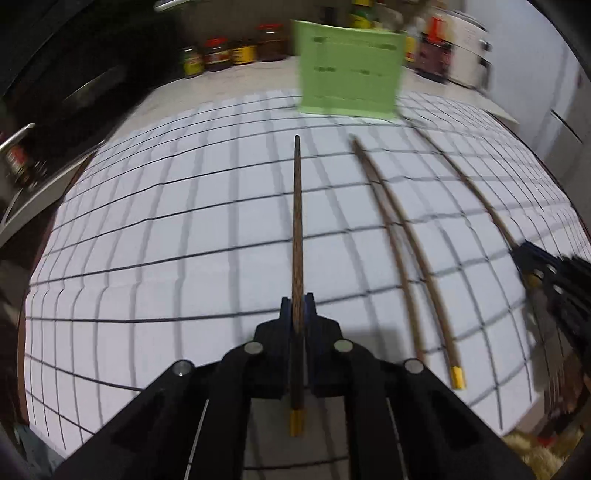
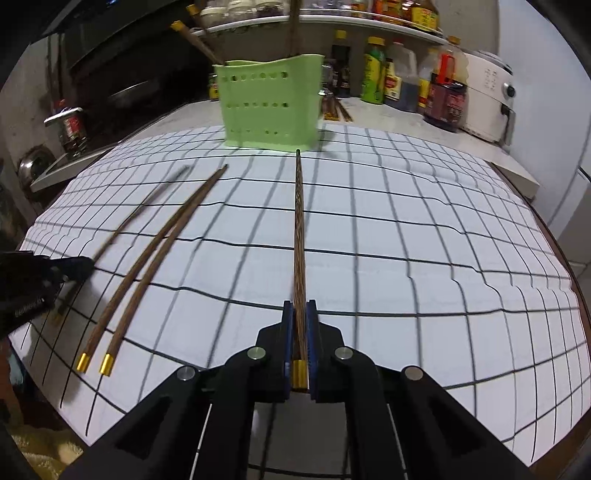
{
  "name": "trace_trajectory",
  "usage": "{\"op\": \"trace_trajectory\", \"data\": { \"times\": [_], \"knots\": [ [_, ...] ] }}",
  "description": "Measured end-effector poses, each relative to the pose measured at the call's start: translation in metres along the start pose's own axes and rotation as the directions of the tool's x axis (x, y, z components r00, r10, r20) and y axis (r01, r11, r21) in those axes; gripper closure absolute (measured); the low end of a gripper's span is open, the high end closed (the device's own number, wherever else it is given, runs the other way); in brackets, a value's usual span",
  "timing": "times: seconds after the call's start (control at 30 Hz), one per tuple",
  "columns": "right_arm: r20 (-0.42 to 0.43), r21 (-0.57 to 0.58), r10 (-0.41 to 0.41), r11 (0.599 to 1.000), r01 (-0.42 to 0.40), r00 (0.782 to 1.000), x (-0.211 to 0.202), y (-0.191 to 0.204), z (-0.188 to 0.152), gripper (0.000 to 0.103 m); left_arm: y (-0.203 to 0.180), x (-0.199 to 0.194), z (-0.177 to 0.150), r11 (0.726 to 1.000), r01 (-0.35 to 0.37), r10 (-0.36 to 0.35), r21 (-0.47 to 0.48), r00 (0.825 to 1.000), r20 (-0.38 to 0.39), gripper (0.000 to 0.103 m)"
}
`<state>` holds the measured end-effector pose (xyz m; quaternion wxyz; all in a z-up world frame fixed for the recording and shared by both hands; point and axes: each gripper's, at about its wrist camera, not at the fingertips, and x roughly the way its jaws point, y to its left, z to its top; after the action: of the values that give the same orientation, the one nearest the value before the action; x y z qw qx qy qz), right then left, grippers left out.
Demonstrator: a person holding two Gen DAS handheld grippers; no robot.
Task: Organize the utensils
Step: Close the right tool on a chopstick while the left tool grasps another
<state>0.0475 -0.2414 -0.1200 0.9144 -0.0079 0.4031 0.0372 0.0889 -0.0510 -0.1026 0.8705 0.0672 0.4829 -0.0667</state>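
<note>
The left tool (image 1: 297, 310) is clenched on one wooden chopstick (image 1: 297, 236), and the right tool (image 2: 300, 317) grips another chopstick (image 2: 299, 236). Both point toward the green utensil holder (image 2: 269, 107). A chopstick pair (image 2: 147, 258) lies on the checked cloth (image 2: 406, 258) short of that holder.

Kitchen counter (image 2: 388, 118) covered by a white grid-lined cloth (image 2: 406, 240); sauce bottles (image 2: 373, 74) and a white appliance (image 2: 487, 107) along the back, shelf (image 2: 332, 18) above
</note>
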Motion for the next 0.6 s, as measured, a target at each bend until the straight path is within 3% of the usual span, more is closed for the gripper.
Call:
{"op": "trace_trajectory", "data": {
  "times": [0.23, 0.27, 0.3, 0.33, 0.4, 0.6],
  "knots": [
    [-0.016, -0.008, 0.027, 1.0, -0.027, 1.0, -0.001, -0.003, -0.001, 0.094, 0.017, -0.003, -0.002, 0.997, 0.078, -0.078, -0.008, 0.997, 0.023, 0.094],
    [-0.017, -0.013, 0.035, 0.999, -0.035, 0.999, -0.002, -0.003, -0.001, 0.093, 0.02, -0.006, -0.006, 0.996, 0.094, -0.094, -0.011, 0.995, 0.028, 0.089],
    [-0.016, -0.016, 0.037, 0.999, -0.037, 0.999, -0.003, -0.002, -0.002, 0.092, 0.022, -0.008, -0.009, 0.994, 0.112, -0.111, -0.011, 0.993, 0.034, 0.075],
    [-0.011, -0.019, 0.049, 0.999, -0.049, 0.999, -0.005, -0.002, -0.003, 0.087, 0.024, -0.013, -0.015, 0.992, 0.123, -0.123, -0.008, 0.991, 0.047, 0.068],
    [-0.007, -0.023, 0.074, 0.997, -0.074, 0.997, -0.007, -0.002, -0.007, 0.08, 0.023, -0.018, -0.024, 0.992, 0.124, -0.124, 0.0, 0.991, 0.051, 0.068],
    [0.016, -0.056, 0.077, 0.996, -0.076, 0.997, -0.017, 0.004, -0.02, 0.079, 0.011, -0.026, -0.045, 0.995, 0.092, -0.094, 0.03, 0.994, 0.051, 0.068]
  ]
}}
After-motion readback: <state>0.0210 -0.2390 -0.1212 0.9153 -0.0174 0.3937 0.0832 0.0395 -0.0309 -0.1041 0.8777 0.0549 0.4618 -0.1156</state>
